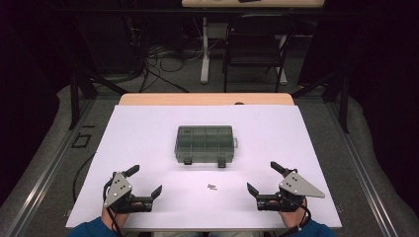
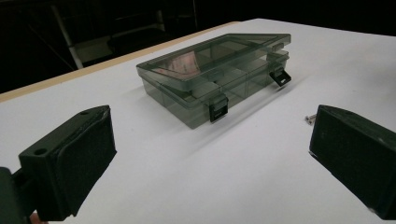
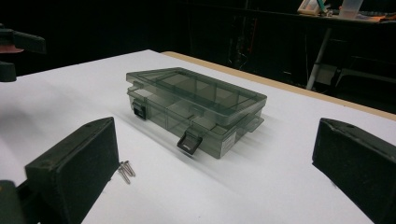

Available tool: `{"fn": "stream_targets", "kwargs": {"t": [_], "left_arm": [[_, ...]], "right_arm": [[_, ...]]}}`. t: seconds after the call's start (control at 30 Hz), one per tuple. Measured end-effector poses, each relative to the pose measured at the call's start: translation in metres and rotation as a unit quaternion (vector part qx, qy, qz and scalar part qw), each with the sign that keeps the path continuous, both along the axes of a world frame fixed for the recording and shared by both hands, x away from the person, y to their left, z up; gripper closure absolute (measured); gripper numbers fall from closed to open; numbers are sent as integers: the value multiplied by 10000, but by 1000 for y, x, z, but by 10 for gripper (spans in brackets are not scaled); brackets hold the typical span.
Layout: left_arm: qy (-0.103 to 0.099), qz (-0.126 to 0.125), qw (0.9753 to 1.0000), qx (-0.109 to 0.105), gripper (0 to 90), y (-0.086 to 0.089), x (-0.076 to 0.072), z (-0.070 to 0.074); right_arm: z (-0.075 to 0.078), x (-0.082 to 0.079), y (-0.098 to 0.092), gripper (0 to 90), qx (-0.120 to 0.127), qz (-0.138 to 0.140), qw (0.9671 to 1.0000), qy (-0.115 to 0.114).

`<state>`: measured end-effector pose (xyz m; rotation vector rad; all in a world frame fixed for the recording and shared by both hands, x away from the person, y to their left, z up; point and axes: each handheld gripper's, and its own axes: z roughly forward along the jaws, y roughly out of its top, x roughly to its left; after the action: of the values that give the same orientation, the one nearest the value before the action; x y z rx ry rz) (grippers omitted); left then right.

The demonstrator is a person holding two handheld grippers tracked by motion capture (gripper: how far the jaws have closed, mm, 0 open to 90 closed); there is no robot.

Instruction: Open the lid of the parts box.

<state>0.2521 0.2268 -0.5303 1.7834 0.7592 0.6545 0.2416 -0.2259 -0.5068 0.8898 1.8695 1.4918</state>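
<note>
Both grippers' jaws stand spread and hold nothing: the left gripper (image 1: 143, 185) and right gripper (image 1: 263, 180) rest near the table's (image 1: 148, 128) front edge. Between them lie small screws (image 1: 212, 186), their number unclear; beyond sits the smoky compartment box (image 1: 204, 144), lid down, latches hanging loose.

A grey compartment box (image 1: 204, 144) sits mid-table on the white table cover (image 1: 148, 128). Small screws (image 1: 212, 186) lie just at its 6 o'clock. The left gripper (image 1: 147, 180) rests at 7 o'clock and the right gripper (image 1: 262, 177) at 5 o'clock, both with jaws spread wide.

Open table around box (image 1: 204, 144)
</note>
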Motion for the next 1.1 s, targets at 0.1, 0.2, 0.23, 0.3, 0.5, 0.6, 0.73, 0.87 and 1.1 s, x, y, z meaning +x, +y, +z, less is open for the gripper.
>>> {"fn": "stream_targets", "kwargs": {"t": [0.1,0.2,0.23,0.3,0.5,0.6,0.73,0.87,1.1], "left_arm": [[-4,-7,10000,4,0,0,0,0],[12,-29,10000,17,0,-1,1,0],[7,-25,10000,13,0,-1,1,0],[-24,-24,10000,8,0,-1,1,0],[-44,-31,10000,30,0,-2,3,1],[-15,-31,10000,53,0,-5,7,1],[34,-16,9999,114,0,-8,11,1],[31,-36,9999,129,0,-12,15,1],[97,-85,9998,133,0,-18,24,2]], "right_arm": [[0,0,0,0,6,-13,10000,-24],[0,0,-1,0,-3,-14,10000,-17],[0,0,-1,0,-16,-36,10000,-31],[0,1,-1,0,-19,-50,10000,-53],[1,4,0,0,-61,-105,9999,-41],[1,5,1,0,-75,-123,9999,-67],[2,8,0,0,-90,-167,9998,-20],[3,12,-1,0,-75,-162,9998,-11],[3,23,5,0,-179,-23,9998,30]]}}
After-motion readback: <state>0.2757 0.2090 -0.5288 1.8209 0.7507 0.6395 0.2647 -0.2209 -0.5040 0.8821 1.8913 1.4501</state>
